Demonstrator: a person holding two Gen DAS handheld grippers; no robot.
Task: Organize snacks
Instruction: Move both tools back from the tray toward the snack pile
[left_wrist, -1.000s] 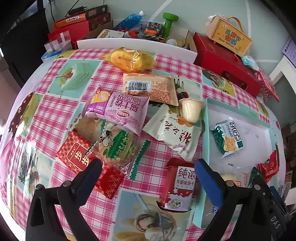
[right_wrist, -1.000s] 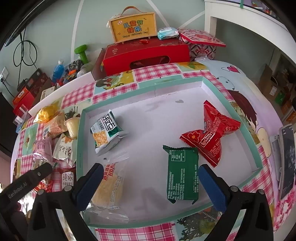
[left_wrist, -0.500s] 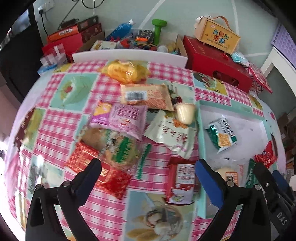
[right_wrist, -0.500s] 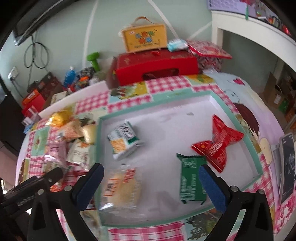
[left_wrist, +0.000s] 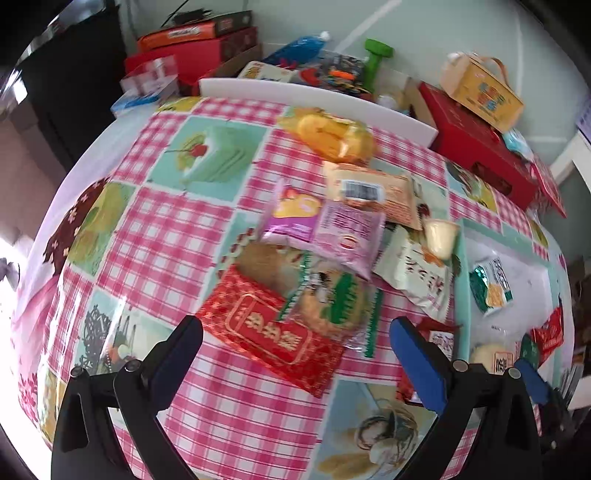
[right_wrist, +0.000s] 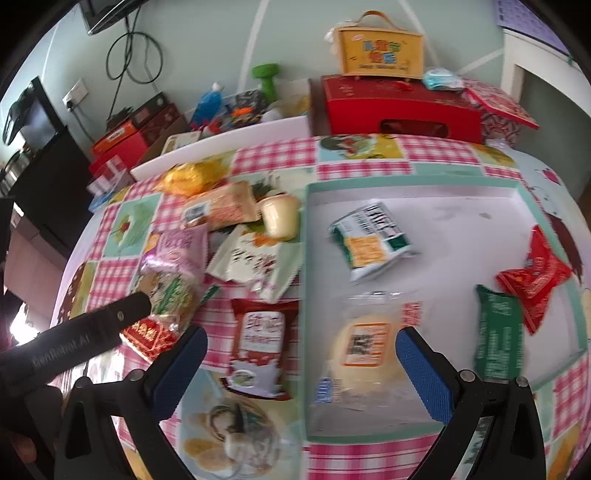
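We note both the left gripper (left_wrist: 295, 345) and right gripper (right_wrist: 301, 352) spread empty; the red packet (left_wrist: 271, 334) ahead of the left risks dragging the overlapping cookie (left_wrist: 330, 304).

The left gripper (left_wrist: 295, 352) hangs wide open and empty above a pink checked tablecloth (left_wrist: 177, 236), its blue-padded fingers (left_wrist: 417, 363) spread around the near end of a flat red foil snack packet (left_wrist: 273, 332). Overlapping that packet's right side lies a clear-wrapped round biscuit with green print (left_wrist: 332, 302), and a lilac snack bag (left_wrist: 325, 225) lies just beyond. Far right, a white tray with a mint rim (left_wrist: 463, 280) holds a small green-and-white packet (left_wrist: 491, 288).
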